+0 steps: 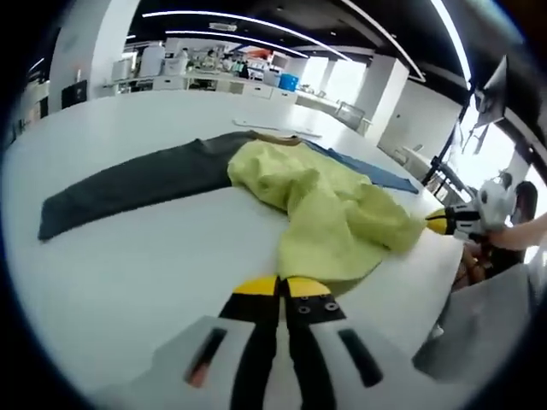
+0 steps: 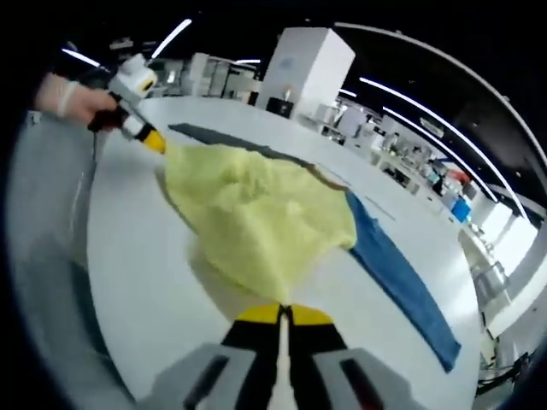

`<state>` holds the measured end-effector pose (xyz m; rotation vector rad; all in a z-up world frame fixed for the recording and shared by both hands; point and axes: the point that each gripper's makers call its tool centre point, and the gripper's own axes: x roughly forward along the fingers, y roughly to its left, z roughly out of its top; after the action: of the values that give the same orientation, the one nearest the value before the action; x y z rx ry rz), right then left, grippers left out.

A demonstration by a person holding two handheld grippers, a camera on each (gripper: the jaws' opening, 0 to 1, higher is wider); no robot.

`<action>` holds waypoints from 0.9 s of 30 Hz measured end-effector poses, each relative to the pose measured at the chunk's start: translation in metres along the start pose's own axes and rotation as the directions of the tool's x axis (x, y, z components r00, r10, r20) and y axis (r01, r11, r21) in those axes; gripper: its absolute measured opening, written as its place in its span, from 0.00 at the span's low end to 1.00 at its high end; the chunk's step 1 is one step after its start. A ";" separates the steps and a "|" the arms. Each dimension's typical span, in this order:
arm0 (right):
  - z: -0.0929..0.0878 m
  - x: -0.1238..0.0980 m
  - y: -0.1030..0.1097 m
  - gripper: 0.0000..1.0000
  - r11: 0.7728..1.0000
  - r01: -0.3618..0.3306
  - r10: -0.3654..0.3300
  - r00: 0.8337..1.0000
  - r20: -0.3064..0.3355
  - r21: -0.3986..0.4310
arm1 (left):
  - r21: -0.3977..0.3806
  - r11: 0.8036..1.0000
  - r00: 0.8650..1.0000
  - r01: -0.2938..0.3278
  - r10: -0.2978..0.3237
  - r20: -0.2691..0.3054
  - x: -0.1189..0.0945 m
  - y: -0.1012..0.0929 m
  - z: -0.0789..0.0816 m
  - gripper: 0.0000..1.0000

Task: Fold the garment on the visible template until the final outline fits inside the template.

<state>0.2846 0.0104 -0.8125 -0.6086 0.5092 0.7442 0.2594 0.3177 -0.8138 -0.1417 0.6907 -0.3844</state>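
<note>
Both grippers pinch opposite edges of a yellow garment (image 1: 333, 213), left gripper (image 1: 280, 286) and right gripper (image 2: 282, 314) each clamped on cloth. It hangs slack between them above the white table (image 1: 128, 265), likely to carry one side over in a fold.

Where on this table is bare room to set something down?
Bare table lies between the left gripper and the dark garment, and beyond that garment. The yellow garment and blue cloth crowd the middle.
</note>
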 end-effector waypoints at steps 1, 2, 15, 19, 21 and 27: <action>-0.003 -0.004 0.000 0.00 1.000 0.000 0.000 1.000 -0.004 0.004 | -0.011 1.000 1.000 -0.002 0.001 -0.009 -0.002 0.001 -0.002 0.00; -0.005 -0.006 0.000 0.00 1.000 -0.001 0.001 1.000 -0.008 0.010 | -0.019 1.000 1.000 -0.002 0.002 -0.016 -0.004 0.001 -0.003 0.00; -0.016 -0.027 0.014 0.00 0.999 -0.024 0.026 0.999 -0.038 0.031 | 0.137 0.990 0.992 -0.040 0.056 -0.116 -0.033 0.012 -0.021 0.00; -0.013 -0.033 0.021 0.00 0.999 -0.035 0.036 0.999 -0.032 0.031 | 0.196 0.979 0.987 -0.053 0.081 -0.137 -0.039 0.015 -0.024 0.00; -0.012 -0.036 0.023 0.00 0.999 -0.037 0.038 0.999 -0.034 0.031 | 0.224 0.973 0.986 -0.051 0.085 -0.145 -0.042 0.016 -0.025 0.00; -0.011 -0.041 0.025 0.00 0.998 -0.036 0.038 0.999 -0.031 0.050 | 0.280 0.958 0.984 -0.061 0.105 -0.143 -0.053 0.016 -0.026 0.00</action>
<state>0.2377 -0.0011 -0.8029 -0.5667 0.5682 0.7554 0.2103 0.3533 -0.8061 0.1831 0.7885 -0.4098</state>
